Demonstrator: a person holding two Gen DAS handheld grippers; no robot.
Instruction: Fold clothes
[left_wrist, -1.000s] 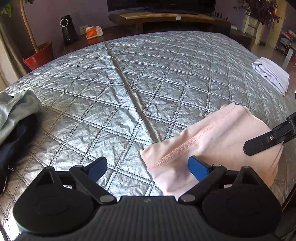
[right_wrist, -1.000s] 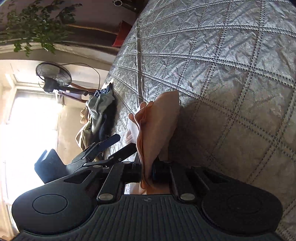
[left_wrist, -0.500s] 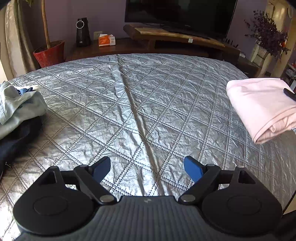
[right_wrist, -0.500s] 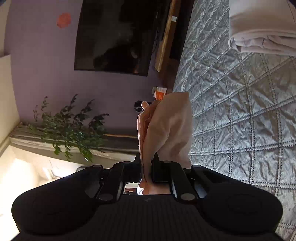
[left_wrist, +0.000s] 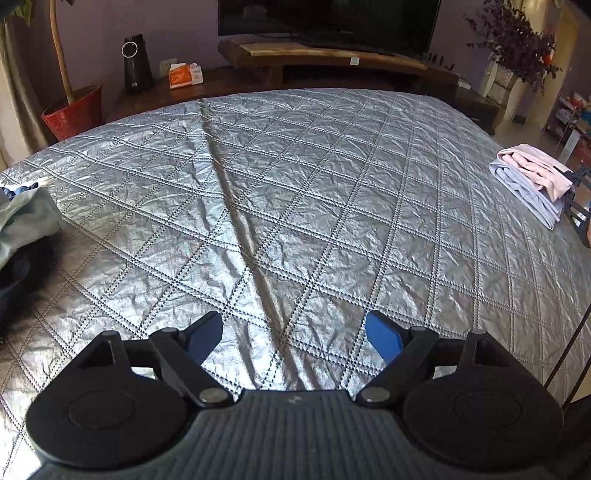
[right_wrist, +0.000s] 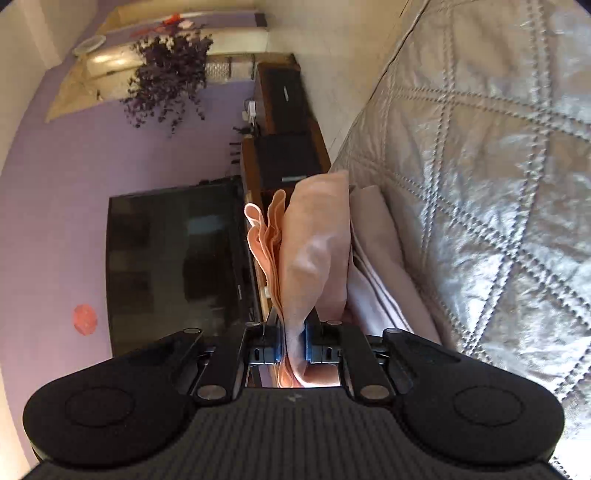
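In the left wrist view, the left gripper (left_wrist: 293, 334) hangs over a silver quilted bedspread (left_wrist: 295, 192) with diamond stitching, its blue-padded jaws standing wide apart with nothing between them, only bare quilt below. At the far right edge of the bed lies a folded pale pink garment (left_wrist: 535, 171) on top of a folded white garment (left_wrist: 524, 192), the two forming a small stack. The black tips of the right gripper (left_wrist: 574, 188) reach into the stack from the frame's right border. At the left edge sits a heap of unfolded grey-green and dark clothes (left_wrist: 26, 229). Beyond the bed stand a low wooden TV bench (left_wrist: 332, 59), a dark flat television (left_wrist: 325, 18), an orange tissue box (left_wrist: 186, 74), a black cylindrical speaker (left_wrist: 136, 62) and a red plant pot (left_wrist: 74, 114).

In the right wrist view, which is rolled sideways, the right gripper (right_wrist: 293, 347) has the folded pink garment (right_wrist: 314, 254) between its narrow jaws; the pads press on the cloth's edge while the jaws are opening. The pink bundle rests against the folded white garment (right_wrist: 376, 258), which lies on the silver bedspread (right_wrist: 498, 184). Behind are the television (right_wrist: 173, 266), a lilac wall (right_wrist: 55, 184) and a dark-leaved plant (right_wrist: 170, 74).
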